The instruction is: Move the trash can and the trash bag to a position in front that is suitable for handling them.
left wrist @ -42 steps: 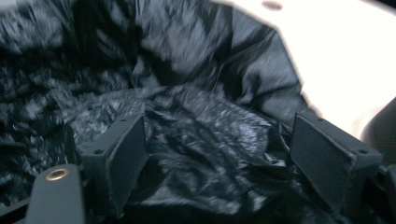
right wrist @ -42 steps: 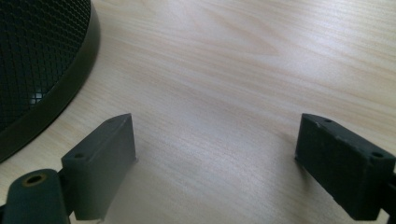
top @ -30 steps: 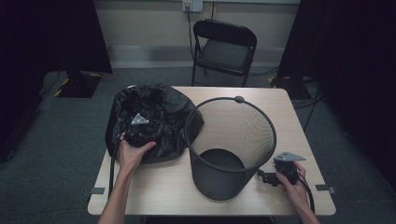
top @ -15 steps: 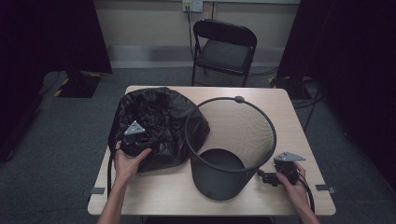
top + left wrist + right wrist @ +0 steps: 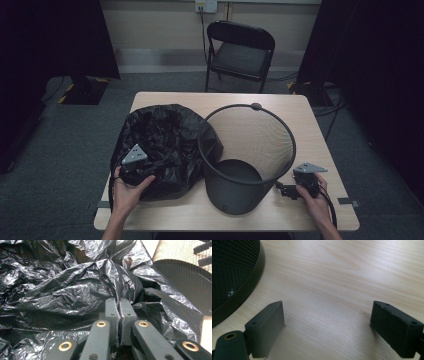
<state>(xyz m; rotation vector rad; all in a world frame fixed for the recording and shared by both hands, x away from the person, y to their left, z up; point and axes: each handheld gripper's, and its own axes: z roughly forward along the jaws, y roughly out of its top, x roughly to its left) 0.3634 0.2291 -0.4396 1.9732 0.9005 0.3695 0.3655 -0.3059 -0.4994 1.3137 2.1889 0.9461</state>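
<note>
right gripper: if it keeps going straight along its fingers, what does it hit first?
Probably the base of the mesh bin. The right gripper lies open on the table, fingers aimed at the bin's foot, with bare wood between. Its own view puts the bin slightly off to one side, so it might only graze it.

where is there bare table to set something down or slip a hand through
Free: the far strip of the table behind the black bag and mesh bin; the right edge beyond the bin; and the near strip between the two hands. Crowded: the left half under the bag, which presses against the bin.
</note>
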